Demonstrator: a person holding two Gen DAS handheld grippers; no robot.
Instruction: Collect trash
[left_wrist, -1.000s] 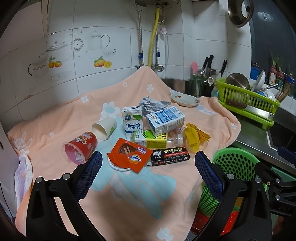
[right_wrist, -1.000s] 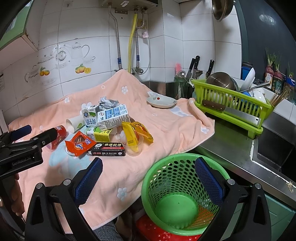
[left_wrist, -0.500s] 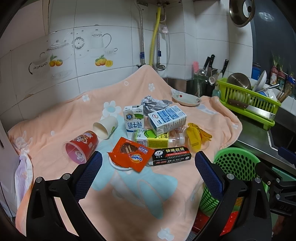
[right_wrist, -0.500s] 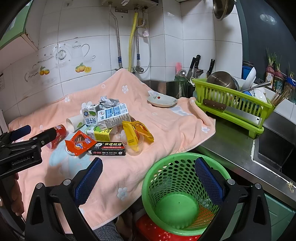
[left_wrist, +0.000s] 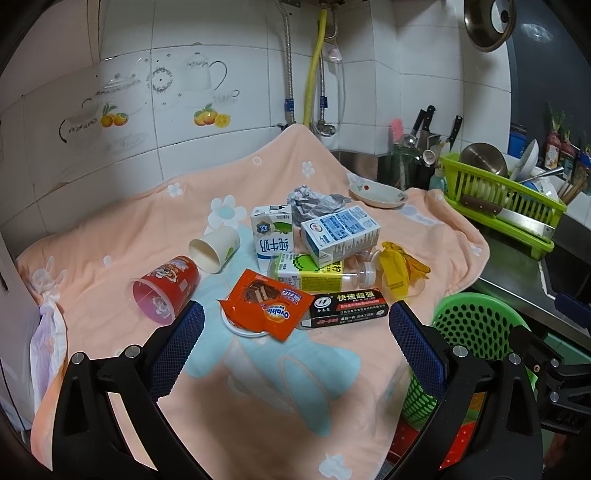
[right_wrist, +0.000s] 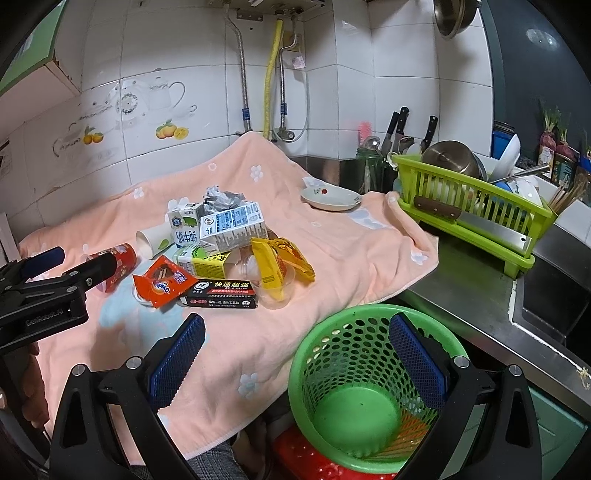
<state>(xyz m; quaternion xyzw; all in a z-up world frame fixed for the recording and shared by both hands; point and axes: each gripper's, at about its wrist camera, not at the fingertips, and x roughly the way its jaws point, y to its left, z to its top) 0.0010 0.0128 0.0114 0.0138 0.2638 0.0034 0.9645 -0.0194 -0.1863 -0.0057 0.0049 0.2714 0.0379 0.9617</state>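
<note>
Foil-ish orange snack wrapper (left_wrist: 266, 307) lies flat at front of the trash pile on the peach-towelled table (left_wrist: 122, 236), overlapping a white lid & touching the black box (left_wrist: 347, 307). Light, crinkly, slippery; prob. best nipped by a raised edge. Left claw (left_wrist: 295, 345) and right claw (right_wrist: 295, 349) both spread wide, empty. Green basket (right_wrist: 354, 391) sits empty below the table edge.

Bare towel (left_wrist: 258, 373) lies open in front of the trash pile (left_wrist: 295, 266), so there's room to come in low from the near side. The green basket (right_wrist: 354, 369) stands unblocked past the towel's edge. The dish rack (right_wrist: 472, 210) crowds the right.
</note>
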